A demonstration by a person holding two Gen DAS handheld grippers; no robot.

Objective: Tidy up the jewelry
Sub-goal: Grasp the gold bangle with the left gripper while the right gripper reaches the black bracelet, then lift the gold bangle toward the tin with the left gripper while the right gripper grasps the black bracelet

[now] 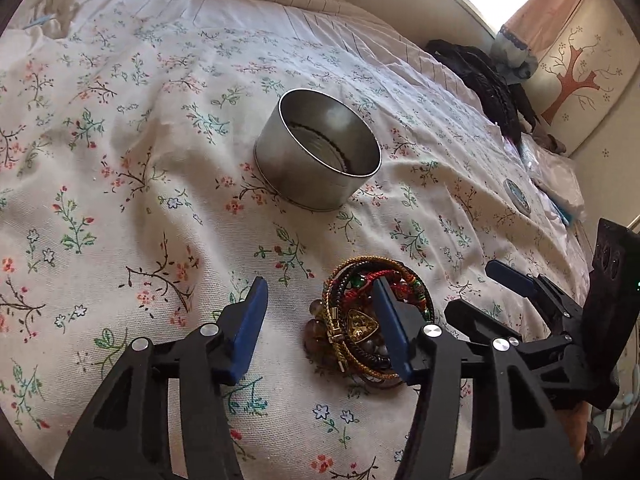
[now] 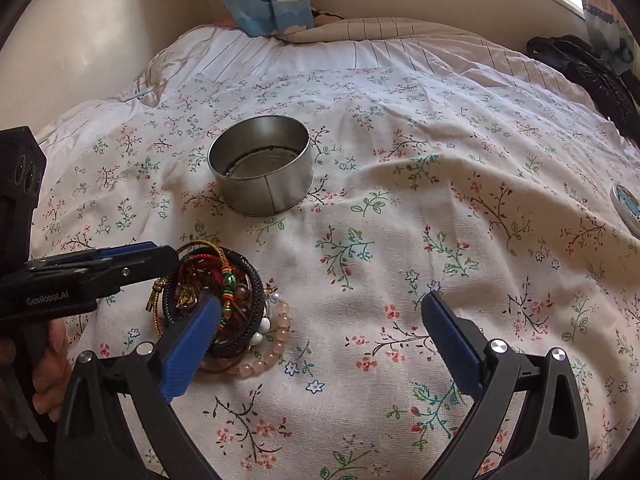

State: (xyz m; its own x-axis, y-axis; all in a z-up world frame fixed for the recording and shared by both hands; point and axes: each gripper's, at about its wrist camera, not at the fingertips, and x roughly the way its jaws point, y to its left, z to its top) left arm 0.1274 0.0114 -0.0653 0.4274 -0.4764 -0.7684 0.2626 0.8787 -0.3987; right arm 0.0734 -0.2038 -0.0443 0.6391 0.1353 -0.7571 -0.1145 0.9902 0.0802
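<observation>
Both the left gripper (image 1: 320, 320) and right gripper (image 2: 320, 336) hang with fingers released by the tangled bracelet pile (image 1: 362, 316); a pinch may drag several bracelets together short of the round tin (image 1: 318, 156).

We could not see the near side of the jewelry pile (image 1: 360, 312), which one blue finger (image 1: 390, 328) covered at lower centre of the left wrist view. At the right edge of the right wrist view, a round lid (image 2: 628, 210) was cut off, its picture too small to read.
</observation>
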